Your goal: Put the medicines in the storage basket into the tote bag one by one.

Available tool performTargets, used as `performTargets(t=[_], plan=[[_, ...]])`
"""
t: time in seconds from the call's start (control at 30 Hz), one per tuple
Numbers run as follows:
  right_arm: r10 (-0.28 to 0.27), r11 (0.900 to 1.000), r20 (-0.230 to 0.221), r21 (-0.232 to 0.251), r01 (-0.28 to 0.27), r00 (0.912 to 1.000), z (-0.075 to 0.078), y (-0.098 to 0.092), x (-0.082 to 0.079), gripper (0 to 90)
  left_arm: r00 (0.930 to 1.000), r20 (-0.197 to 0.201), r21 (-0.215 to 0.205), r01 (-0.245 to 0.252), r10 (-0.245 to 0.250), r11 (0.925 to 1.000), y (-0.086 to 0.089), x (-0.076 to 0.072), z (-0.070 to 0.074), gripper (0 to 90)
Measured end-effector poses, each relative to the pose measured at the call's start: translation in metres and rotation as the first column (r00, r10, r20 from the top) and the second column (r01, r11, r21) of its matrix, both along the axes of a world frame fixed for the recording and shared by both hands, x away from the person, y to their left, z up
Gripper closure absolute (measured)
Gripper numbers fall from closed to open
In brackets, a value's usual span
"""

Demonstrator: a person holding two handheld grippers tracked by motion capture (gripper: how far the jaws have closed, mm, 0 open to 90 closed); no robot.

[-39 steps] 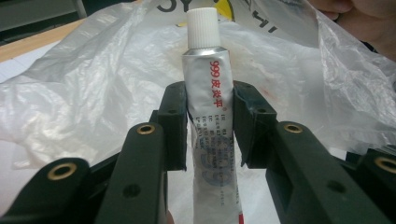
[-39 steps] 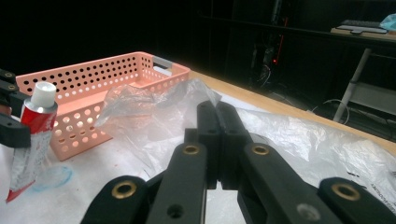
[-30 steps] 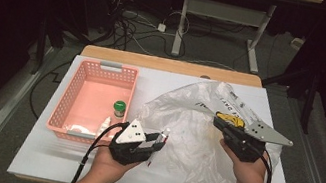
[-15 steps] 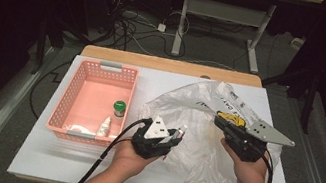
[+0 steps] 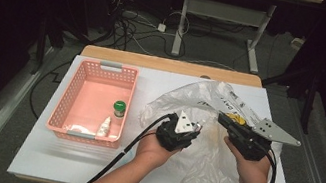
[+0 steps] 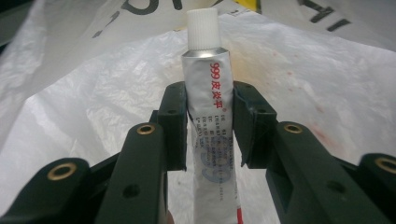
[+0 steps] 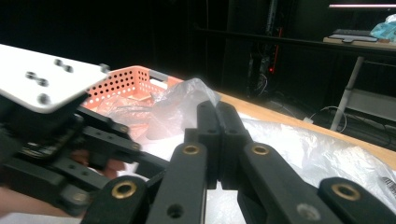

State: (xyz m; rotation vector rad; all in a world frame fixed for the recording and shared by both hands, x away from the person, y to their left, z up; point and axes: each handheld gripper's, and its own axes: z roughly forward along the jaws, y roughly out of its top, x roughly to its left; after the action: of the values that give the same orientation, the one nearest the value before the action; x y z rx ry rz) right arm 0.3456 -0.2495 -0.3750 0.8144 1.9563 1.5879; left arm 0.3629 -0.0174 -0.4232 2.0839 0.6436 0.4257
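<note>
My left gripper (image 6: 208, 93) is shut on a silver ointment tube (image 6: 208, 79) with a white cap and red lettering. The tube stands upright between the pads, cap pointing away into the clear plastic bag (image 6: 317, 84). In the high view the left gripper (image 5: 197, 127) sits at the mouth of the bag (image 5: 204, 160) in the middle of the table. My right gripper (image 5: 222, 117) is just to its right, jaws pressed together on the bag's raised film (image 7: 187, 93). The right gripper (image 7: 217, 109) has the left gripper's grey plate (image 7: 46, 81) close on its left.
A pink basket (image 5: 62, 99) stands at the table's left, holding a green-capped jar (image 5: 119, 108) and a small white dropper bottle (image 5: 104, 126). Something yellow (image 5: 235, 118) lies inside the bag. A white mat (image 5: 162, 84) covers the table; cables trail to the front edge.
My left gripper has carried the tube rightward, from beside the basket to the bag's mouth near the right gripper. The right gripper has stayed where it was.
</note>
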Motion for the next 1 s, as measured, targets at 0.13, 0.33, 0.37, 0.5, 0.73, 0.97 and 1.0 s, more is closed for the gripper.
performTargets(t=[0.13,0.33,0.37,0.5,0.73,0.97,1.0], plan=[[0.000,1.000,0.005,0.004,0.000,1.0000,0.001,0.000,0.001,90.0,0.9999,-0.012,-0.003,-0.003,0.002,1.0000,-0.011,0.008,-0.004,66.0],[-0.006,1.000,0.010,0.011,0.006,0.9999,0.003,-0.002,0.000,90.0,0.9998,-0.020,0.000,-0.005,0.005,1.0000,-0.023,0.014,-0.011,66.0],[-0.006,1.000,0.011,0.012,0.006,0.9999,0.003,-0.002,0.000,90.0,0.9998,-0.020,-0.001,-0.005,0.005,1.0000,-0.025,0.015,-0.012,66.0],[-0.005,1.000,0.019,0.012,0.005,0.9998,0.005,-0.003,-0.001,90.0,0.9998,-0.018,0.001,-0.006,0.006,1.0000,-0.031,0.019,-0.018,65.9],[-0.008,1.000,0.022,0.018,0.008,0.9997,0.006,-0.004,0.000,90.0,0.9992,-0.037,-0.006,-0.017,0.017,0.9998,-0.039,0.028,-0.024,65.9],[-0.012,1.000,0.017,0.020,0.012,0.9998,0.006,-0.006,0.001,90.0,0.9985,-0.051,-0.018,-0.019,0.018,0.9997,-0.043,0.031,-0.027,64.5],[-0.012,1.000,0.017,0.020,0.012,0.9998,0.005,-0.006,0.001,90.0,0.9986,-0.052,-0.013,-0.011,0.010,0.9999,-0.043,0.030,-0.027,62.2]])
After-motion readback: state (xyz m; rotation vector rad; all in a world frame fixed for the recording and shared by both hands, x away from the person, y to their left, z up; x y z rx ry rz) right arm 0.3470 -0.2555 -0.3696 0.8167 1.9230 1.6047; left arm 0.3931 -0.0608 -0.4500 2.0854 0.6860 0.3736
